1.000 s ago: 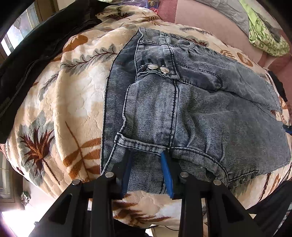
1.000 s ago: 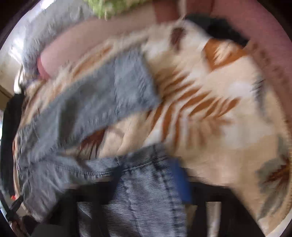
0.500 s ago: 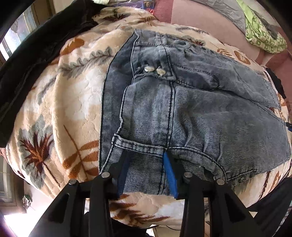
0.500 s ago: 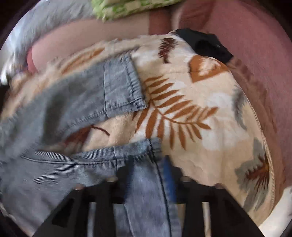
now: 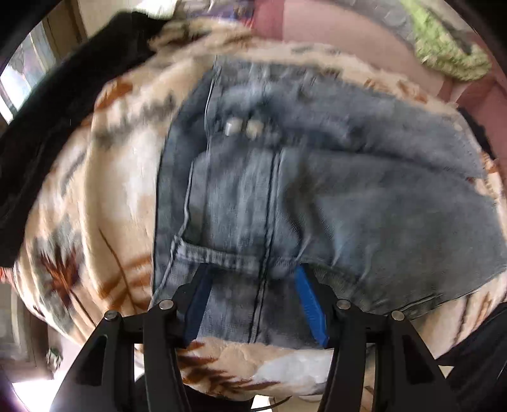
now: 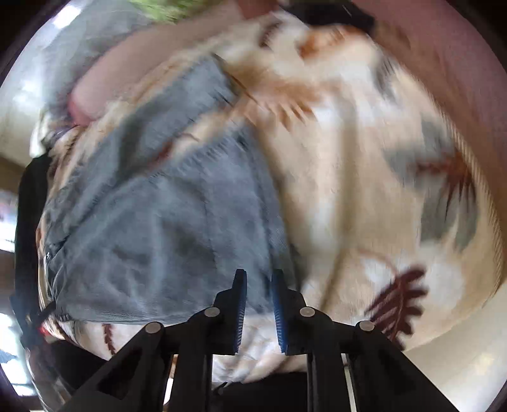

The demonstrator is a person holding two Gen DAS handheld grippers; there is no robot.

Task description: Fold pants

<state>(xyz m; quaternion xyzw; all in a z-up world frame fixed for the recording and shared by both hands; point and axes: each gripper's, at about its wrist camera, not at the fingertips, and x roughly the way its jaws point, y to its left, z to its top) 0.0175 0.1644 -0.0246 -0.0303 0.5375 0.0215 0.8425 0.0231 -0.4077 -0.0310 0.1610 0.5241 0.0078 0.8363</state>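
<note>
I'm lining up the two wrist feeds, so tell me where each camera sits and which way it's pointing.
Left wrist: on the left gripper, looking steeply down at the waist end of the jeans on the leaf-print blanket; its blue-padded fingers show, opening, denim between them.
Right wrist: on the right gripper, looking down at the jeans' edge; its fingers are closing, apparently on nothing.
Shared: jeans, blanket, pink sofa.

Left gripper — jaws opening, now spread wider over the jeans waistband than a second ago. Right gripper — no longer clamped on the trouser leg; jaws closing on nothing, with the leg now lying behind them.
</note>
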